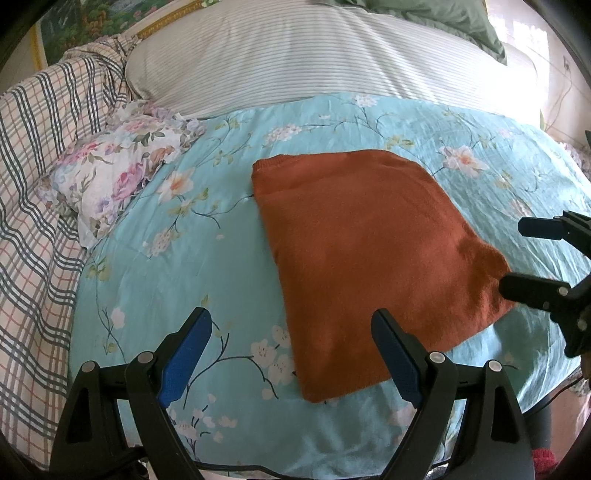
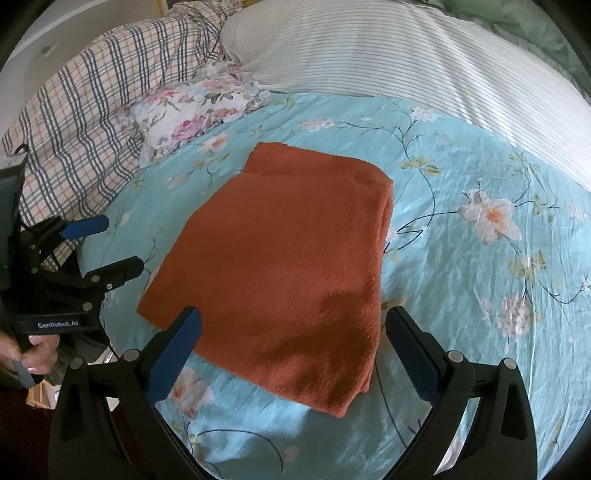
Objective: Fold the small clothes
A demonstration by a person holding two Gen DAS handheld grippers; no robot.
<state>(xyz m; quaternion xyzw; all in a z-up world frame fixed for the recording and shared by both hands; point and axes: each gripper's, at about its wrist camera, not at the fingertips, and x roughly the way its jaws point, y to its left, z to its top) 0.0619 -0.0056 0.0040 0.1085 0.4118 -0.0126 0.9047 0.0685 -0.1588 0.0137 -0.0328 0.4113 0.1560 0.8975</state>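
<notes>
A rust-orange knit garment (image 1: 365,251) lies folded into a flat rectangle on the turquoise floral bedspread (image 1: 221,229); it also shows in the right wrist view (image 2: 280,266). My left gripper (image 1: 291,325) is open and empty, above the garment's near left corner. My right gripper (image 2: 293,325) is open and empty, hovering over the garment's near edge. The right gripper appears at the right edge of the left wrist view (image 1: 517,254), and the left gripper at the left of the right wrist view (image 2: 122,245), both with jaws apart.
A striped white pillow (image 1: 314,55) lies at the back. A floral pillow (image 1: 118,166) and a plaid blanket (image 1: 33,206) lie at the left. A green cover (image 1: 443,14) sits at the far back. The bed's edge is near my grippers.
</notes>
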